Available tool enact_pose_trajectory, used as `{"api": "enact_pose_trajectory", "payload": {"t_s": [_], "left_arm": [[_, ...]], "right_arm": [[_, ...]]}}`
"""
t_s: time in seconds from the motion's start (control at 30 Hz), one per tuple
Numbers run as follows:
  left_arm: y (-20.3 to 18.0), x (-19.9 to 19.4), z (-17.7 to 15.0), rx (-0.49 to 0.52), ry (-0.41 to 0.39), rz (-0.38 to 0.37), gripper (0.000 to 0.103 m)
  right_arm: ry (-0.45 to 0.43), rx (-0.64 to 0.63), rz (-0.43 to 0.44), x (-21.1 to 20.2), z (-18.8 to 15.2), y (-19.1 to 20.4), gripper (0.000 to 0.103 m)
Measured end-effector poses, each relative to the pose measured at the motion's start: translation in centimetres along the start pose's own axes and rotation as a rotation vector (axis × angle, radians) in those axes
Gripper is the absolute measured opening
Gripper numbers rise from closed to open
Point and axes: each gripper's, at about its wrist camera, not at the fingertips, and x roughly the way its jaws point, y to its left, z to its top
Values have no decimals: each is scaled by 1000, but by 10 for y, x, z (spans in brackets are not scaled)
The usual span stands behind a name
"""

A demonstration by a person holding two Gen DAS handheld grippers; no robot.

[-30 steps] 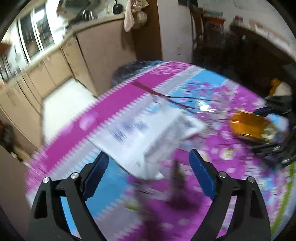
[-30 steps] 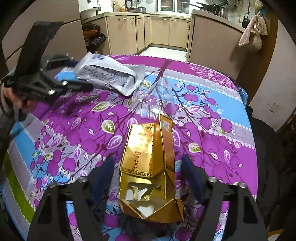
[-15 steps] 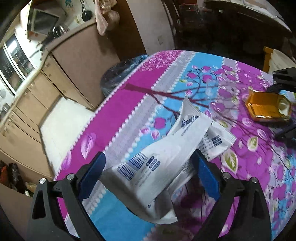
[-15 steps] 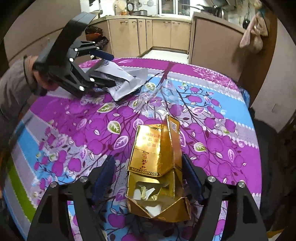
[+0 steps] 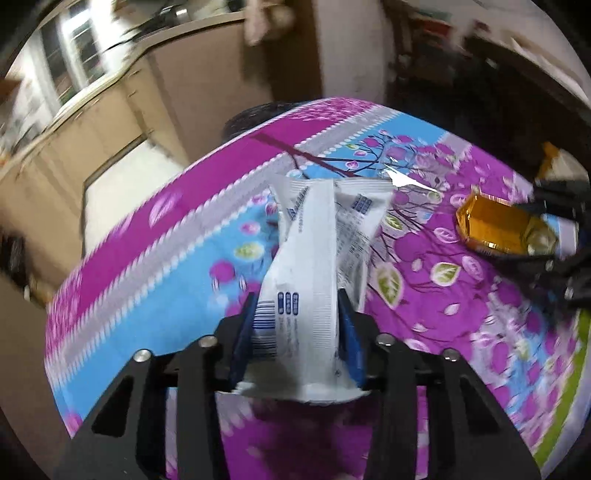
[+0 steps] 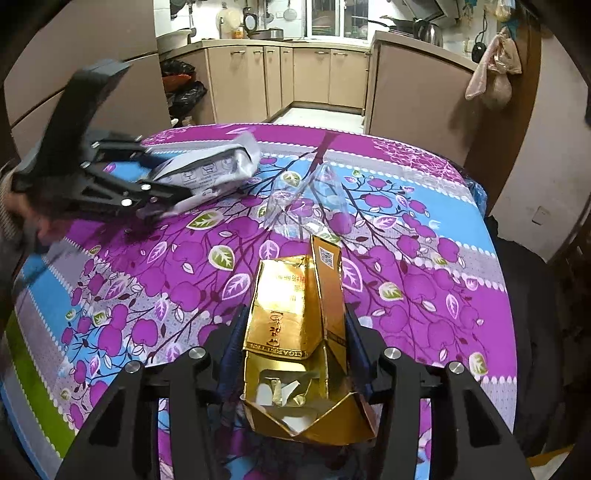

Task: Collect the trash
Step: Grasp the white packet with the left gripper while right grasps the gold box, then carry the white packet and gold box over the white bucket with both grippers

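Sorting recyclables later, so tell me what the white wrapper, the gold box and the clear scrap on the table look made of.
White wrapper: thin plastic film, slightly glossy; it creases and has a crimped seal.
Gold box: likely foil-faced cardboard; mirror shine, sharp folded flaps.
Clear scrap: probably cellophane; see-through with bright glints.

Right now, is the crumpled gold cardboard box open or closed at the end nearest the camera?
Open. The gold cardboard box has its near end flaps splayed apart, showing white paper scraps inside.

Beige kitchen cabinets (image 6: 280, 77) line the far wall under a window (image 6: 325, 18).
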Motion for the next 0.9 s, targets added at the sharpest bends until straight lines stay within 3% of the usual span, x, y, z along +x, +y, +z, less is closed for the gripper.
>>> {"api": "enact_pose_trajectory", "payload": {"t_s": [0.13, 0.23, 0.53, 0.9], "left_arm": [[-15, -18, -16, -155, 1, 61, 36], [-43, -36, -26, -193, -21, 102, 35], [-115, -81, -40, -194, -89, 169, 34], [-208, -127, -14, -89, -196, 150, 34]], "right_arm": [[5, 51, 3, -13, -10, 5, 50], [3, 116, 18, -31, -22, 7, 50], [-11, 279, 8, -104, -68, 4, 50], [-99, 342, -116, -220, -112, -27, 50]]}}
